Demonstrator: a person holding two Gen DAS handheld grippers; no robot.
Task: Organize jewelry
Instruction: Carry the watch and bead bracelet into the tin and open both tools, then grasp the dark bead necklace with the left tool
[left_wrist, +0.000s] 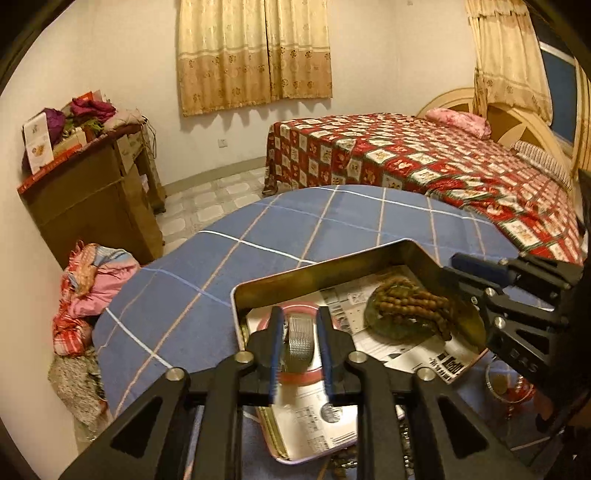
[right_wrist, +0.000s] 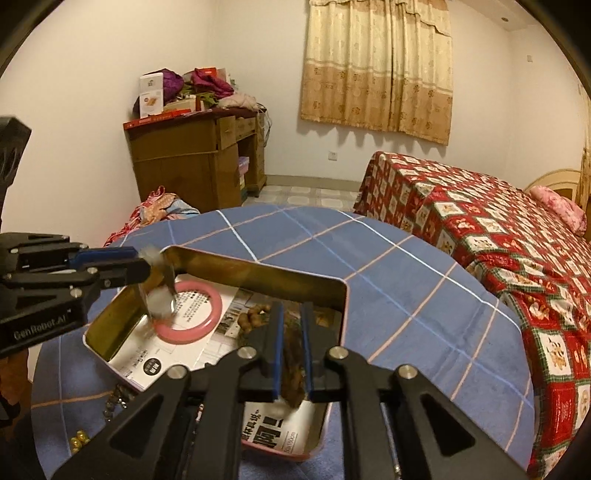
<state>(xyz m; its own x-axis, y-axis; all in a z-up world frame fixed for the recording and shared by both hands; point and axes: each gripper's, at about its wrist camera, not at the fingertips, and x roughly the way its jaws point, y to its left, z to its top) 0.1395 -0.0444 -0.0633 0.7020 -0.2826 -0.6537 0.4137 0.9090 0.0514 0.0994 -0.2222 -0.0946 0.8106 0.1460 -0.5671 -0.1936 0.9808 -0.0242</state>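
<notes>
An open metal tin (left_wrist: 314, 273) lined with printed paper sits on the blue checked tablecloth (left_wrist: 258, 236). A pink bangle (right_wrist: 218, 306) lies inside it. My left gripper (left_wrist: 299, 312) hangs over that bangle, its jaws a little apart. A silver band (left_wrist: 300, 343) is between them, with a gap on each side. From the right wrist view that band (right_wrist: 162, 291) is a blur just under the left gripper (right_wrist: 147, 264). My right gripper (right_wrist: 292, 308) hovers narrowly open over brown wooden beads (left_wrist: 410, 299). The beads rest on a greenish disc (left_wrist: 388, 328) in the tin.
Loose pieces lie on the cloth near the tin: a clear bangle with a red trinket (left_wrist: 511, 391), a bead chain (right_wrist: 110, 402) and gold beads (right_wrist: 79, 441). Beyond stand a bed with a red quilt (left_wrist: 424, 158), a cluttered wooden dresser (left_wrist: 92, 192) and a pile of clothes (left_wrist: 92, 280).
</notes>
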